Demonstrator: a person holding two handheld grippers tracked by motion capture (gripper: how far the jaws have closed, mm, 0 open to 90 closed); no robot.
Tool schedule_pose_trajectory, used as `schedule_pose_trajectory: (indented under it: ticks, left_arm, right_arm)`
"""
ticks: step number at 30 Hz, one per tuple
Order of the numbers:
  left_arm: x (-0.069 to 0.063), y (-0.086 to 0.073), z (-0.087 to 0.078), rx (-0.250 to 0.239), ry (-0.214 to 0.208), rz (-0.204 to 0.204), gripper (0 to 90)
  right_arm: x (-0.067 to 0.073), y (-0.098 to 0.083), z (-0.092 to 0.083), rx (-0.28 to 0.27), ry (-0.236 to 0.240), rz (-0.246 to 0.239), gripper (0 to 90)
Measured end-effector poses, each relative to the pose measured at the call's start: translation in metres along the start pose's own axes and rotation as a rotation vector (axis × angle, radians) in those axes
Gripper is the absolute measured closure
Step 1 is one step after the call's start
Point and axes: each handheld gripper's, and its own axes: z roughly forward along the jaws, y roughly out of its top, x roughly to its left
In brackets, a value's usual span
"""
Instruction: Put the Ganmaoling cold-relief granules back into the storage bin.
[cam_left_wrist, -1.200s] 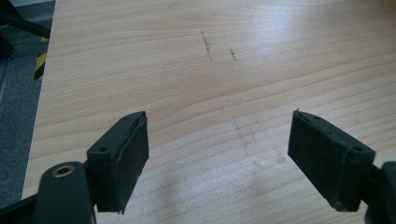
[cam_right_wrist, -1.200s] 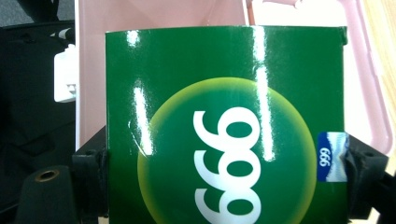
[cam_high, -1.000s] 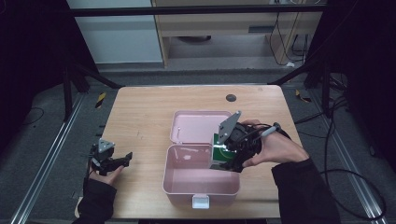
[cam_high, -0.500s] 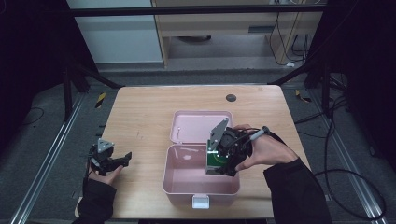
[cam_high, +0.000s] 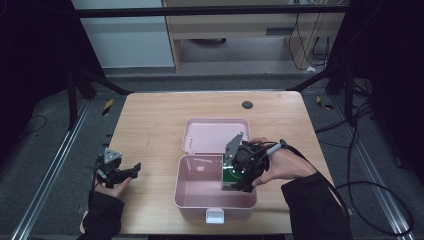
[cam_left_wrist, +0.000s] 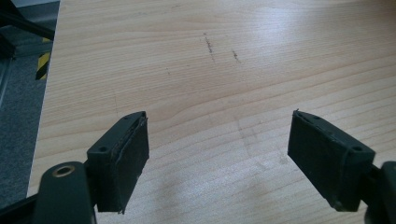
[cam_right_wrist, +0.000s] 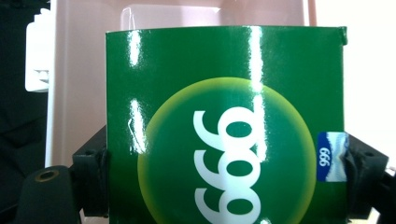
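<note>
Item: glossy green cardboard box, pinched by right gripper, inside open pink plastic case, at case's right wall. Advice: lower upright, release only once seated on case floor. Left gripper: spread, idle, well left of case.

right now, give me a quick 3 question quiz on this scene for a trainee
1. True or false: the left gripper holds the green box.
2. Where is the green box just now?
A. flat on the bare wooden table
B. in the right gripper, over the open pink case
C. on the floor
3. Fill in: the pink case's lid lies ____ on the wooden table.

Key:
1. False; its jaws stand apart over bare wood.
2. B
3. open
</note>
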Motion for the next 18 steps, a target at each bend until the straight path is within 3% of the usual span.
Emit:
schedule_pose_trajectory:
  ticks: [3, 7, 18]
  left_arm:
    - [0.001, 0.000, 0.000, 0.001, 0.000, 0.001, 19.7]
    - [0.000, 0.000, 0.000, 0.002, 0.000, 0.001, 19.7]
    - [0.001, 0.000, -0.001, -0.002, 0.000, 0.001, 19.7]
  right_arm:
    - [-0.001, -0.003, 0.004, -0.016, 0.017, 0.009, 15.8]
    - [0.001, -0.007, 0.014, 0.020, 0.008, -0.003, 15.7]
    - [0.003, -0.005, 0.028, 0.041, 0.036, -0.020, 15.6]
